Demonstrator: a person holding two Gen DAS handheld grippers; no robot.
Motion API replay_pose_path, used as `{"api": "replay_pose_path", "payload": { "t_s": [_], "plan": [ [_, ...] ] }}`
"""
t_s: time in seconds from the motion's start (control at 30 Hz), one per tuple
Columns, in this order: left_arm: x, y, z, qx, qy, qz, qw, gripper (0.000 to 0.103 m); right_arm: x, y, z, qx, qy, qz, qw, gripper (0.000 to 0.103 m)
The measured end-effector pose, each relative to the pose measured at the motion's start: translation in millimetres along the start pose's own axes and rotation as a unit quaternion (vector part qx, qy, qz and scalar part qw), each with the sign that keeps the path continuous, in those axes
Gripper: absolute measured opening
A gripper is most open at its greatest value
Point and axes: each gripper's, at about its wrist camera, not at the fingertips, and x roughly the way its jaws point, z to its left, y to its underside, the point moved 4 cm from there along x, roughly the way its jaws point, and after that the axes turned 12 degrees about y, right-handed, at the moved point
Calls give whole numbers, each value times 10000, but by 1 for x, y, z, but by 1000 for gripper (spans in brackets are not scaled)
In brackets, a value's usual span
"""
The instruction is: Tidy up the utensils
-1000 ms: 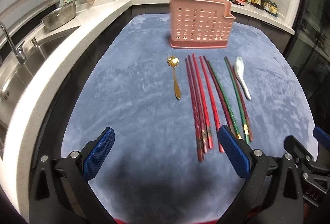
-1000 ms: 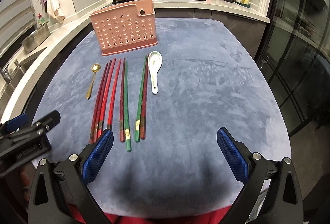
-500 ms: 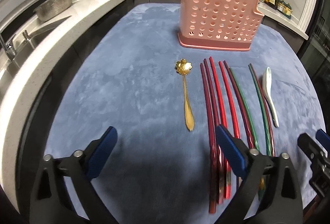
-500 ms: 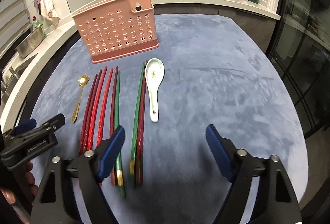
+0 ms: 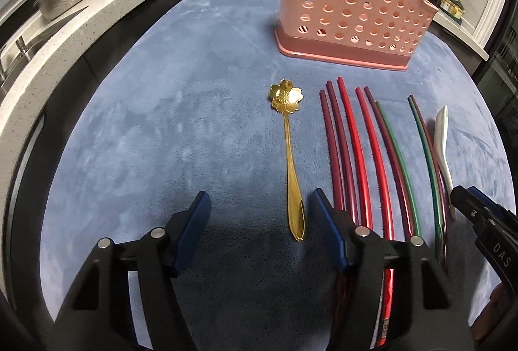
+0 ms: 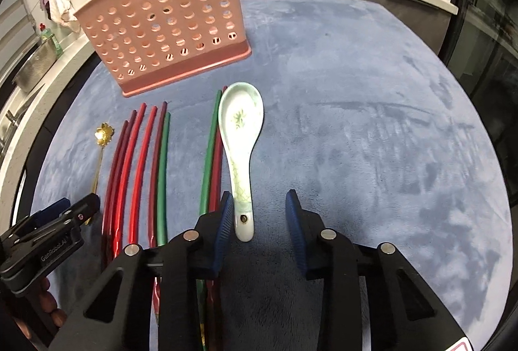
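On a blue plush mat (image 5: 162,111), a gold flower-bowled metal spoon (image 5: 289,153), red and green chopsticks (image 5: 362,157) and a white ceramic soup spoon (image 6: 240,150) are laid in a row near a pink perforated plastic utensil holder (image 5: 353,5) standing at the far side. The left gripper (image 5: 259,208) is held with spread jaws that have just been closing, the gold spoon's handle tip between them untouched. The right gripper (image 6: 259,208) is likewise narrowed around the ceramic spoon's handle, not yet pinching.
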Motion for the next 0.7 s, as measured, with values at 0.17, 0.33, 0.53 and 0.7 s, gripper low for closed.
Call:
{"api": "replay_pose_path", "payload": {
  "t_s": [0.17,0.33,0.53,0.7],
  "plan": [
    [1,2,-1,-1,-23,-50,10000,60,5,3,1,-59,-27,47,10000,31],
    [0,5,-4,71,-40,-111,9999,46,4,3,3,-99,7,-18,9999,28],
    [-5,8,-7,150,137,-111,9997,14,2,3,-2,-22,-94,8,10000,13],
    [-13,9,-10,179,230,-149,9995,11,-9,3,-4,7,-146,-37,9999,6]
  ]
}}
